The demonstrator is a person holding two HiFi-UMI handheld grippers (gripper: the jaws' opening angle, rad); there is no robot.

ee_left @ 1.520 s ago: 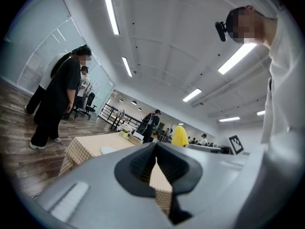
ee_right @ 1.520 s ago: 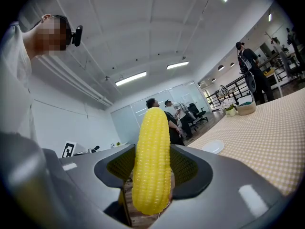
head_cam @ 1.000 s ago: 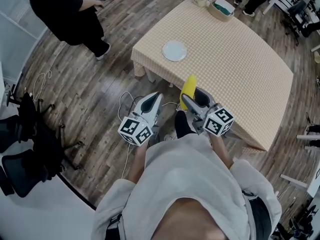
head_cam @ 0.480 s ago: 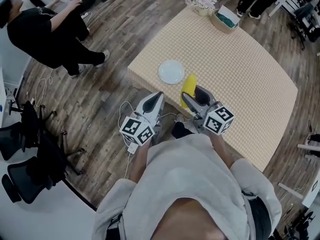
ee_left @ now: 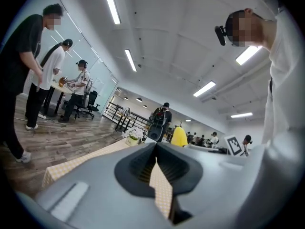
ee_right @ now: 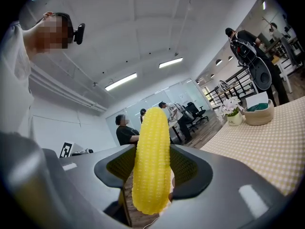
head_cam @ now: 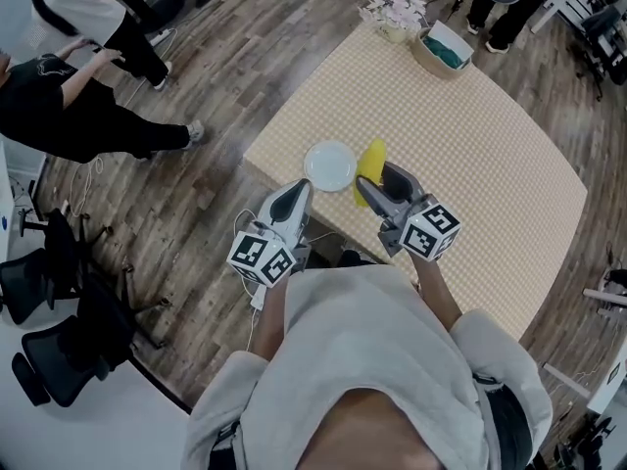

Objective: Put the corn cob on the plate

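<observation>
The yellow corn cob (head_cam: 370,161) stands upright between my right gripper's (head_cam: 380,186) jaws, which are shut on it. It hangs over the near edge of the table, just right of the white plate (head_cam: 330,165). In the right gripper view the corn cob (ee_right: 151,175) fills the gap of the right gripper (ee_right: 153,157). My left gripper (head_cam: 302,190) is shut and holds nothing, its tip just short of the plate. Seen from the left gripper (ee_left: 156,147), the corn cob's tip (ee_left: 179,137) shows to the right. The plate is hidden in both gripper views.
The table (head_cam: 480,155) has a checked cloth. A basket (head_cam: 443,47) and a flower pot (head_cam: 394,10) stand at its far end. People (head_cam: 69,116) stand on the wooden floor at the left. Office chairs (head_cam: 59,351) sit at the lower left.
Both grippers moved forward up to the table. The corn cob, which was short of the table's edge, is now over that edge beside the plate. The people at the left shifted.
</observation>
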